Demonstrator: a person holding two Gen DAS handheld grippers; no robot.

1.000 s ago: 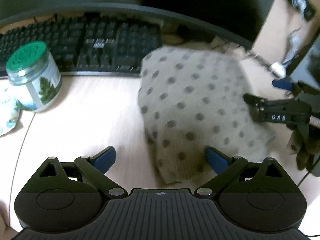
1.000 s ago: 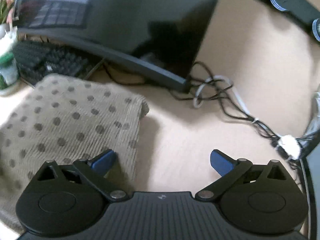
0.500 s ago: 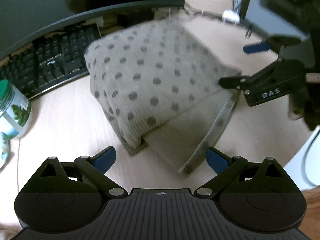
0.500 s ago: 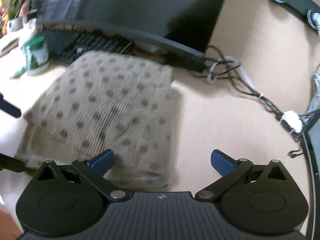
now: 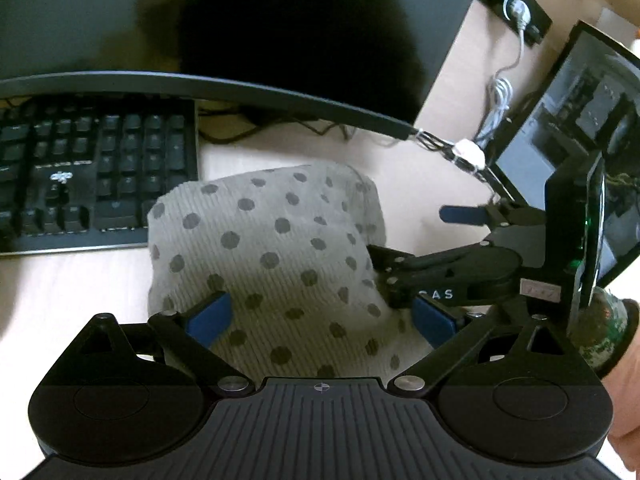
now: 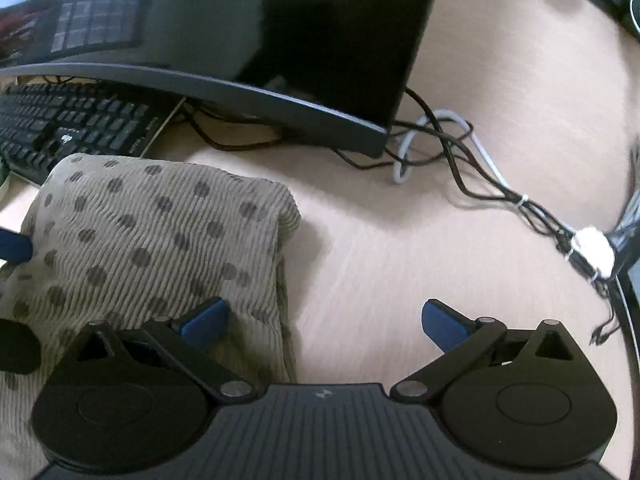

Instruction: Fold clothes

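Note:
A folded beige ribbed garment with grey polka dots (image 5: 272,256) lies on the light wooden desk (image 5: 80,292). My left gripper (image 5: 320,318) is open, its blue pads low over the garment's near part. My right gripper (image 6: 324,320) is open; its left pad is over the garment (image 6: 152,236) at its right edge, its right pad over bare desk (image 6: 400,264). The right gripper also shows in the left wrist view (image 5: 444,264), at the garment's right side. Whether either gripper touches the cloth I cannot tell.
A black keyboard (image 5: 88,176) lies behind the garment to the left. A curved monitor (image 5: 260,40) stands at the back, a second screen (image 5: 568,160) at the right. Cables (image 6: 472,164) trail across the desk right of the monitor.
The garment's lifted lower flap has come down; the cloth now lies as a flat fold. Both grippers have moved in close over it, still open.

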